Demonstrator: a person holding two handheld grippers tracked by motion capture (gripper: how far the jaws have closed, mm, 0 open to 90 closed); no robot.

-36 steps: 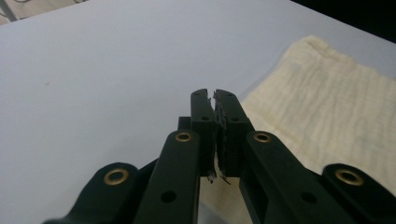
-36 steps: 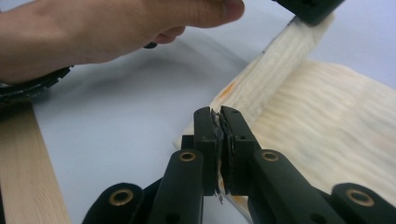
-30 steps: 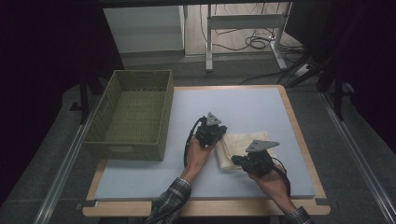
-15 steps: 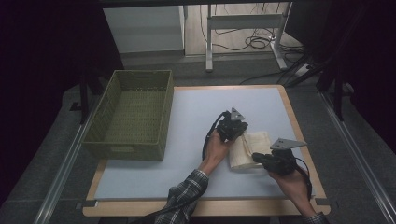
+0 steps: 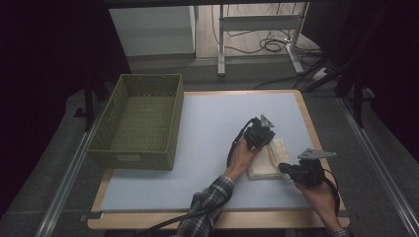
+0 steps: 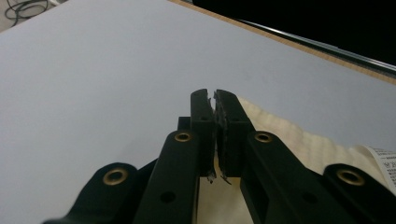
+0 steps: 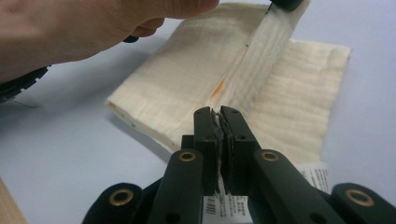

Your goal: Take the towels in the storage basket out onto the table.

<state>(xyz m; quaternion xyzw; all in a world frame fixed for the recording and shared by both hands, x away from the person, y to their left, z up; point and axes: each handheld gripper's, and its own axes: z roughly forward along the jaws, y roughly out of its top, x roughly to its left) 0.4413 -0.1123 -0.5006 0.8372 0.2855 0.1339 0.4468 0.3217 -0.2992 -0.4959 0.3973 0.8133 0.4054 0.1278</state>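
Both grippers pinch the cream ribbed folded cloth point(image 5: 269, 160), stretching an edge for folding. Left gripper point(image 5: 261, 133) clamps at twelve o'clock, right gripper point(image 5: 285, 168) at five.

Dim room, grey floor point(image 5: 380, 163), white desk legs point(image 5: 257, 32)

From above, the left hand point(image 5: 243, 154) and the left gripper point(image 5: 267, 139) cover the near-left part of the cream cloth point(image 5: 271, 159), so its edge there is hidden. The right gripper point(image 5: 285, 168) hides the cloth's near corner. Whatever the closed fingers point(image 7: 205, 135) of that gripper pinch is lost between them. The white label point(image 7: 316, 177) carries print too small to read. The person's forearms are cut off at the bottom edge.
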